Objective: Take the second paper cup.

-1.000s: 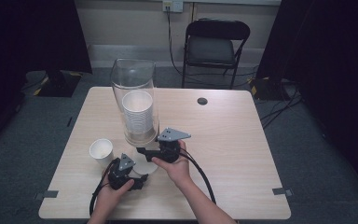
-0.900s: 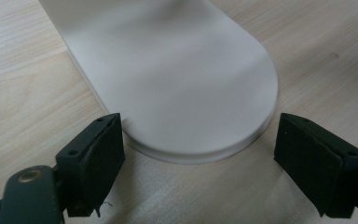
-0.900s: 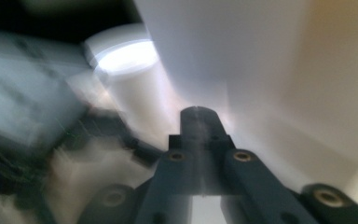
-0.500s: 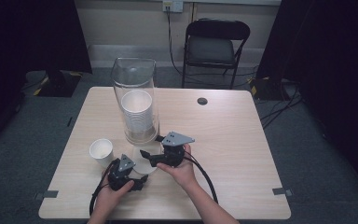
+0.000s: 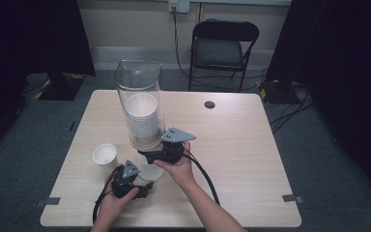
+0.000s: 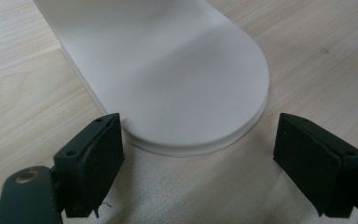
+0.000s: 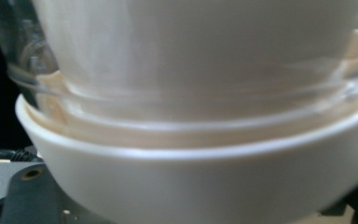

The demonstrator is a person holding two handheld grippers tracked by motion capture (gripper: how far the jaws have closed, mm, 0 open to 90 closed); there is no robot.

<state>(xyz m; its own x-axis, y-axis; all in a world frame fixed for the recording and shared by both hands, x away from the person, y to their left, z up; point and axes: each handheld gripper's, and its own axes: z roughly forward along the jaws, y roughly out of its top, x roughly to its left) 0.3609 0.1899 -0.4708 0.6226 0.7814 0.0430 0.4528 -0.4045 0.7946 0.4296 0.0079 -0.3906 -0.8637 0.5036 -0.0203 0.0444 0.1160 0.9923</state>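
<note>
At the middle of the high view a tall clear dispenser tube (image 5: 138, 104) stands on the wooden surface (image 5: 241, 145), holding a stack of white paper cups (image 5: 142, 118), with its white base (image 5: 149, 172) reaching toward the lower edge of the frame. The right gripper (image 5: 162, 155) is held level at the foot of the tube, pointing toward frame left, the hand wrapped around its body from below and the forearm rising from the bottom edge; in the right gripper view a white cup rim (image 7: 177, 154) sits right against the camera beneath the clear tube, so the gripper seems placed to draw the lowest cup out, though whether its jaws are closed on it cannot be told. The left gripper (image 5: 128, 180), low and left of centre, rests on the surface, its jaws spread wide to either side of the base's rounded end (image 6: 182, 88) without touching it, probably to steady the stand. A single cup (image 5: 105, 157) stands upright near the left gripper, already apart from the stack.
</note>
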